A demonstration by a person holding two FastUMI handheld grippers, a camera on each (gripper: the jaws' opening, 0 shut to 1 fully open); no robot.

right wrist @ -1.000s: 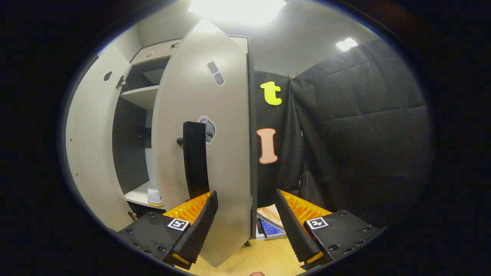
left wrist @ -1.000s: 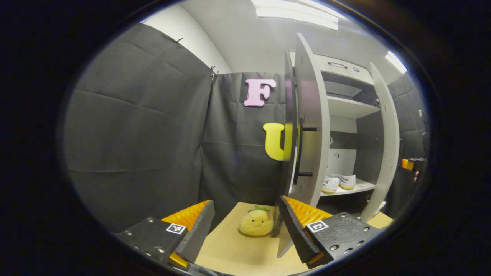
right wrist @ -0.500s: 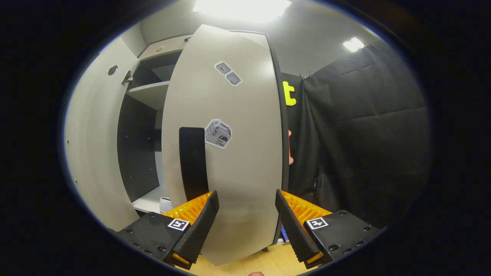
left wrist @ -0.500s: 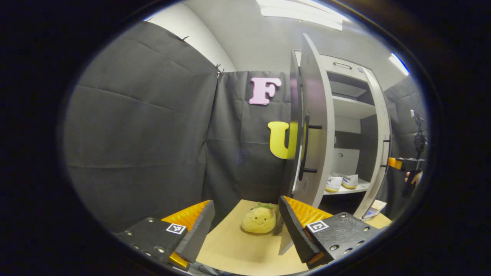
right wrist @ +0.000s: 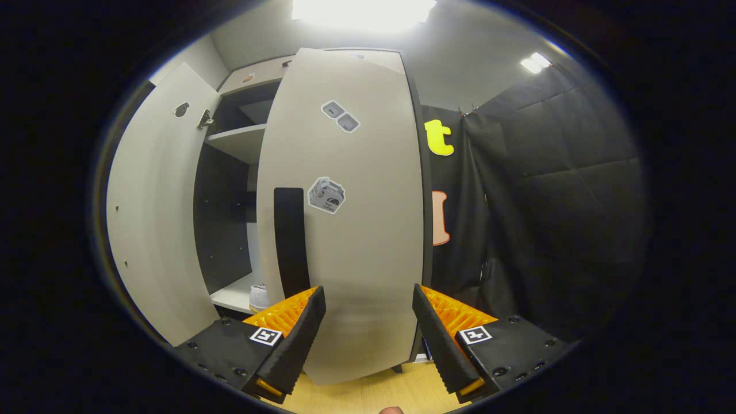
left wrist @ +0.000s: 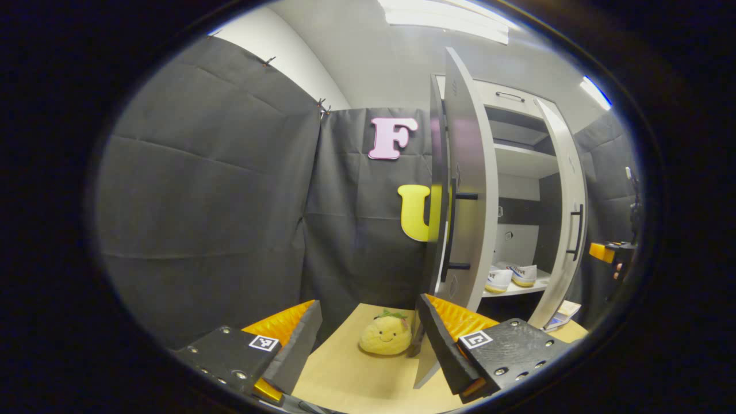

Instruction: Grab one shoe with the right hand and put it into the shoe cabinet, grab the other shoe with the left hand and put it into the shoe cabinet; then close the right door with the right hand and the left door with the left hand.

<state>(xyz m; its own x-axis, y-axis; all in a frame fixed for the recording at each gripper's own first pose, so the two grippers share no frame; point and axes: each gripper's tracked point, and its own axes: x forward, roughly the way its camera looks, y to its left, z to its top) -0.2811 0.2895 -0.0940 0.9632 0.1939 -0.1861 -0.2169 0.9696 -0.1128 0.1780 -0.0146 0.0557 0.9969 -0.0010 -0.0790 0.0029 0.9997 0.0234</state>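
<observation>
Black cloth walls the booth on both sides, with a pale wood floor (left wrist: 356,379) below and ceiling lights above; the shoe cabinet (left wrist: 517,172) stands against the back.

Both shoes (left wrist: 509,275) sit side by side on the lower shelf (left wrist: 512,289) inside the cabinet, seen in the left gripper view; in the right gripper view one shoe (right wrist: 260,298) shows in the gap on the shelf. We judge the placing steps done; only the doors are left.

Right door (right wrist: 351,218): compared with a second ago it has swung well toward the cabinet. In the right gripper view it then stood edge-on enough to leave the cloth wall open beside it; now its broad face covers much of that wall and the dark opening to its left is narrower. In the left gripper view the same door (left wrist: 566,218) now shows its outer face and black handle (left wrist: 577,230), where earlier we saw its inner side. It is not yet flush: a gap remains.

Right tool (right wrist: 364,322): fingers spread apart, holding nothing, hovering just before the lower door face beside the handle (right wrist: 288,241); we cannot tell whether a fingertip touches the panel. The same tool (left wrist: 609,252) shows far off at the edge of the left gripper view.

Left door (left wrist: 460,195): wide open, nearly edge-on, as in the earlier frames. Left tool (left wrist: 368,336): fingers apart, empty, much where it was, near that door's lower edge. A yellow plush toy (left wrist: 384,334) lies on the floor beside the door.

Judgement: right door mid-closure; left door not started.
</observation>
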